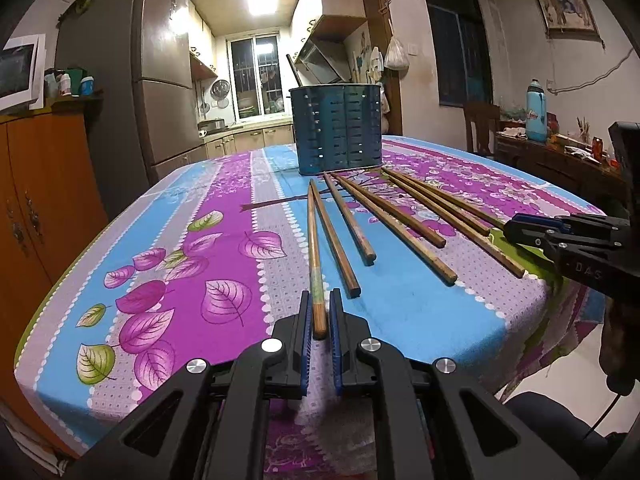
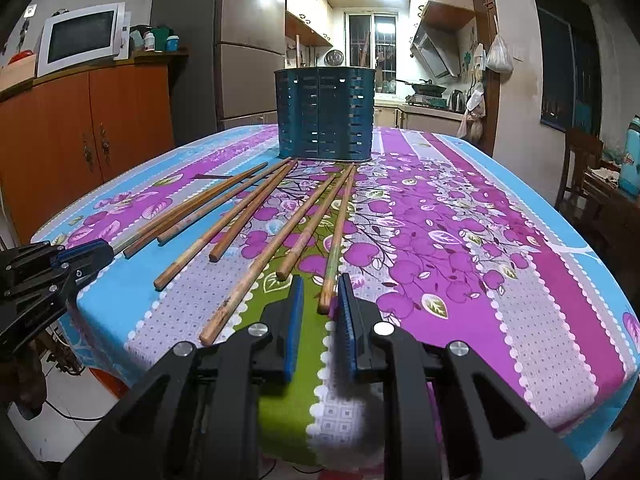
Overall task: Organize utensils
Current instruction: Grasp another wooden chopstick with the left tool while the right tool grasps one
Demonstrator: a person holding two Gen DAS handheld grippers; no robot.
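Observation:
Several wooden chopsticks fan out on the flowered tablecloth in front of a dark blue slotted utensil holder, which stands upright at the back. My left gripper is shut on the near end of the leftmost chopstick, and it also shows in the right wrist view. My right gripper has the near end of the rightmost chopstick between its jaws. The stick lies against the right pad with a gap on the left. From the left wrist view the right gripper sits at the table's right side.
The table's near edge runs just below both grippers. An orange cabinet with a microwave stands to the left, beside a fridge. To the right are a chair and a side table with a blue flask.

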